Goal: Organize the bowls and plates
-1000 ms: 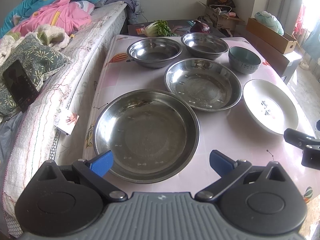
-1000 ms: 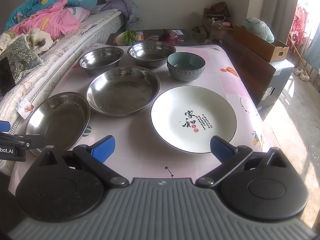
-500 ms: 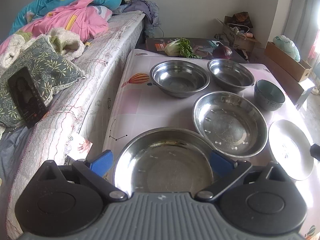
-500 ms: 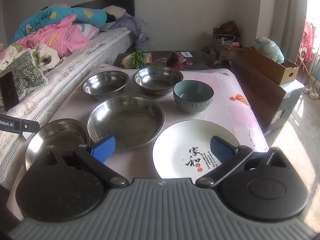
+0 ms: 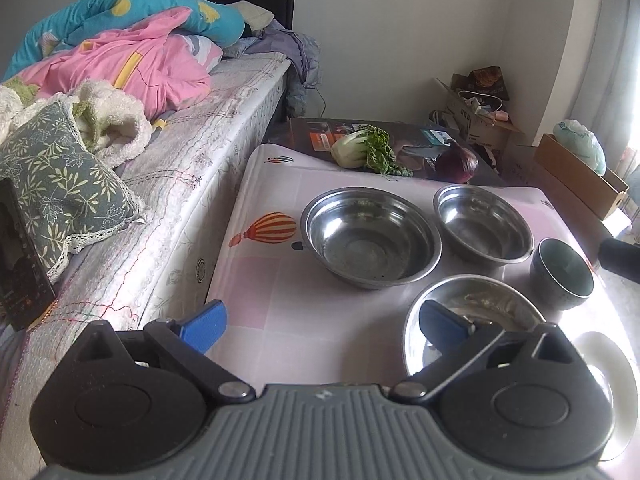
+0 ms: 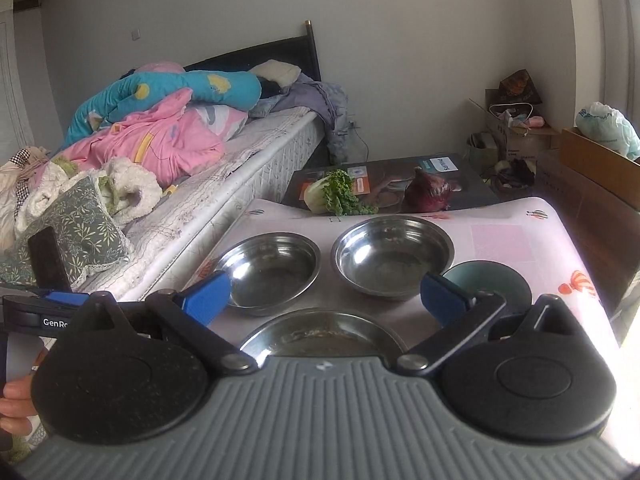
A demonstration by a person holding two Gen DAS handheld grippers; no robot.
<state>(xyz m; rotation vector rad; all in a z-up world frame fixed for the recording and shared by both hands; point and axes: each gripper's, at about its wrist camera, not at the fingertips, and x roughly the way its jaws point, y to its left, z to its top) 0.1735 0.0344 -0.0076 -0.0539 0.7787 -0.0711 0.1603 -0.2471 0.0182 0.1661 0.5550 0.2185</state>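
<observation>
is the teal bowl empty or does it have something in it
Empty, as far as shows. The teal bowl sits upright on the table, and the left wrist view shows a bare dark inside; the right wrist view hides most of it.

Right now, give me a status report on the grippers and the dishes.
Left gripper open, empty. Right gripper open, empty. Steel bowls, steel pan, teal bowl unstacked on table. Nothing in the way.

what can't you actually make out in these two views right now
- White plate, left wrist view: mostly hidden behind the left gripper body and washed out by glare.
- Shallow steel pan, right wrist view: its near half is cut off by the right gripper body.
- Teal bowl, right wrist view: partly behind a blue finger.
</observation>
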